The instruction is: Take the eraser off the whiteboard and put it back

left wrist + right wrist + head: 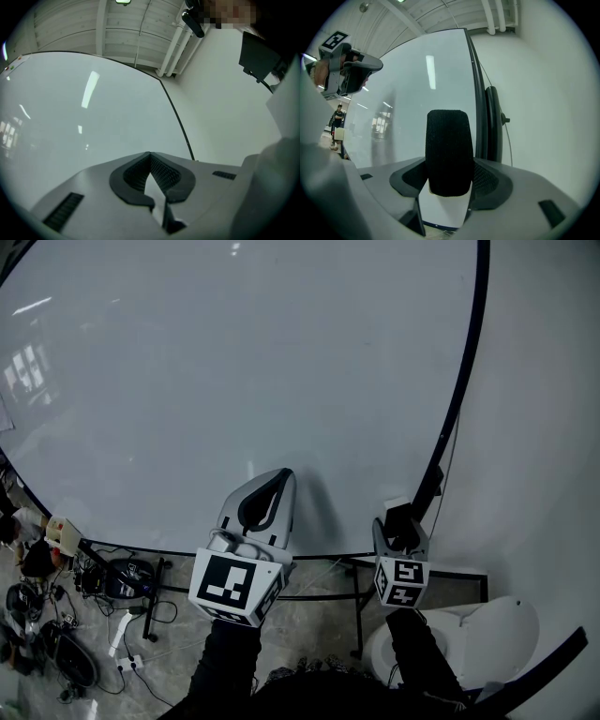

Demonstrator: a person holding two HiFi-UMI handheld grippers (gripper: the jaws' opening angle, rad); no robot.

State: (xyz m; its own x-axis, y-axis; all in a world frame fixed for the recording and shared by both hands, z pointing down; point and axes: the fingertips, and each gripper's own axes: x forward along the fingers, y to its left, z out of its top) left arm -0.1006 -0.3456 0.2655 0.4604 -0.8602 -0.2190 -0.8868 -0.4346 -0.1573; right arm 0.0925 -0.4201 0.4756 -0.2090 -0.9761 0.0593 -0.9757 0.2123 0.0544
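The eraser [447,152], a white body with a black felt face, stands upright between the jaws of my right gripper [449,178], which is shut on it. In the head view that gripper [405,524] holds the eraser [401,518] at the lower right corner of the whiteboard [234,362], beside its black frame [466,362]. Whether the felt touches the board I cannot tell. My left gripper [284,476] is held level with the board's lower edge, its tips together and nothing between them; its own view shows the pads [164,172] meeting.
A white wall [544,427] runs to the right of the board. Below it are the stand's black legs [155,596], cables and bags on the floor [56,634], and a white round object [478,638]. A person [338,115] stands far off at the left.
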